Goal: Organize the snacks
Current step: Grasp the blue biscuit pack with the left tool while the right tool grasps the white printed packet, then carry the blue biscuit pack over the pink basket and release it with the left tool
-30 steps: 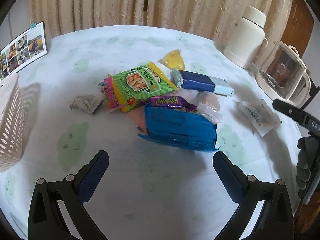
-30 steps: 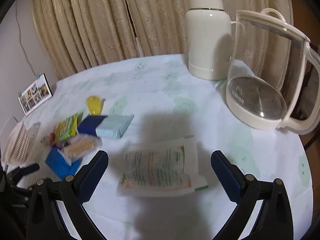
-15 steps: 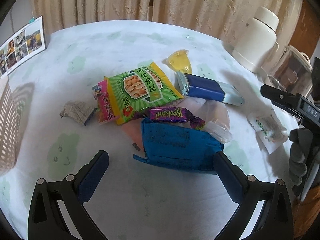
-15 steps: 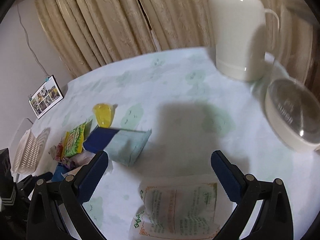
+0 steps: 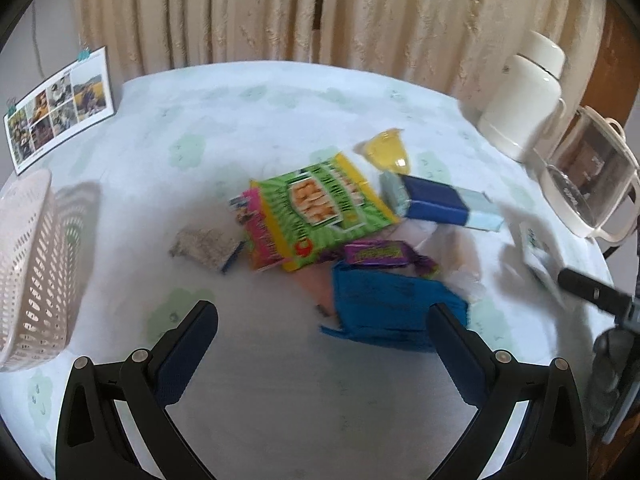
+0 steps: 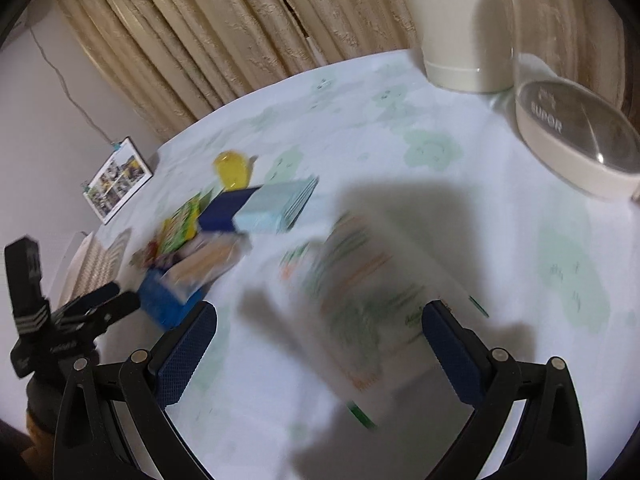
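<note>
A heap of snacks lies mid-table: a green peanut bag (image 5: 324, 206), a pink packet (image 5: 258, 236), a purple candy (image 5: 380, 254), a blue packet (image 5: 394, 312), a navy and pale blue box (image 5: 444, 202), a yellow jelly cup (image 5: 388, 152) and a grey wrapper (image 5: 204, 246). My left gripper (image 5: 322, 332) is open just short of the blue packet. My right gripper (image 6: 320, 334) is open above a white printed packet (image 6: 360, 280), which looks blurred. The box (image 6: 260, 208) and jelly cup (image 6: 232, 170) lie beyond it.
A white lattice basket (image 5: 28, 272) stands at the left table edge. A white thermos (image 5: 524, 96) and a clear electric kettle (image 5: 592, 188) stand at the right. A photo card (image 5: 60, 106) leans at the back left. Curtains hang behind the round table.
My left gripper has pulled back and turned left, bringing the basket into view. My right gripper has dropped closer over the white packet and swung left.
</note>
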Tool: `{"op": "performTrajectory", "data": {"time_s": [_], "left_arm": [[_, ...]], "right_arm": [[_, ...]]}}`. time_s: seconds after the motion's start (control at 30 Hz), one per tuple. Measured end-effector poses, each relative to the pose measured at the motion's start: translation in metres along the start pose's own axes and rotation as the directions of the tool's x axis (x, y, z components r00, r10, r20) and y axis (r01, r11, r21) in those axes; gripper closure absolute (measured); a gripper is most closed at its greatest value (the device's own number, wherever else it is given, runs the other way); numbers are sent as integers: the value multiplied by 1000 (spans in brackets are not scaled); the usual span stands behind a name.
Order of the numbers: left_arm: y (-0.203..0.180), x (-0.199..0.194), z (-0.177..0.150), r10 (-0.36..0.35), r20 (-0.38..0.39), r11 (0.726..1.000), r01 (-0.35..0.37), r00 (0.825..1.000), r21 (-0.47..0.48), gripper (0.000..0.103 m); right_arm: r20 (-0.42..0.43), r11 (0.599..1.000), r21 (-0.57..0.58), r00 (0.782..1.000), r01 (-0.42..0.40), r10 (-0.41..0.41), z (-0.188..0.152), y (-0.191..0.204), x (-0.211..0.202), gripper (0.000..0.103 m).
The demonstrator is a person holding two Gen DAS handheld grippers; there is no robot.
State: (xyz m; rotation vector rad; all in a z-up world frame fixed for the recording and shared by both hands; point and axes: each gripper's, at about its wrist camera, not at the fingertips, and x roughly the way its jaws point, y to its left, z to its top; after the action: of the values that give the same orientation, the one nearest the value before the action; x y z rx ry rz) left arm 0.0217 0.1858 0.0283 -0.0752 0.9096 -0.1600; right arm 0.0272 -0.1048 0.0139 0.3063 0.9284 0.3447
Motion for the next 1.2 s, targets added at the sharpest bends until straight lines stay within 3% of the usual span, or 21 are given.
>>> {"op": "performTrajectory", "data": {"time_s": [0.17,0.4,0.57,0.8,1.13,1.2], "left_arm": [[-29,5,1,2,16,996,-3,1000,85,0],[-51,25,-1,20,-22,990,-16,1000,140,0],[-51,39,-4,53,-46,989,-46,998,142,2],[-40,30,-8,21,-19,993,-18,1000,117,16],[-18,-4,-16,1,36,998,-4,999,68,18],[-11,-14,-17,0,55,999,-3,999,54,18]], "right_arm": [[9,1000,-18,1000,-6,6,-13,9,-10,1],[51,994,-50,995,93,-90,-7,13,-13,1],[58,987,-66,988,148,-144,0,15,-5,1],[53,980,-71,982,186,-183,6,15,5,16],[40,953,-127,961,275,-272,4,19,19,17],[39,946,-133,955,296,-293,3,20,21,27]]}}
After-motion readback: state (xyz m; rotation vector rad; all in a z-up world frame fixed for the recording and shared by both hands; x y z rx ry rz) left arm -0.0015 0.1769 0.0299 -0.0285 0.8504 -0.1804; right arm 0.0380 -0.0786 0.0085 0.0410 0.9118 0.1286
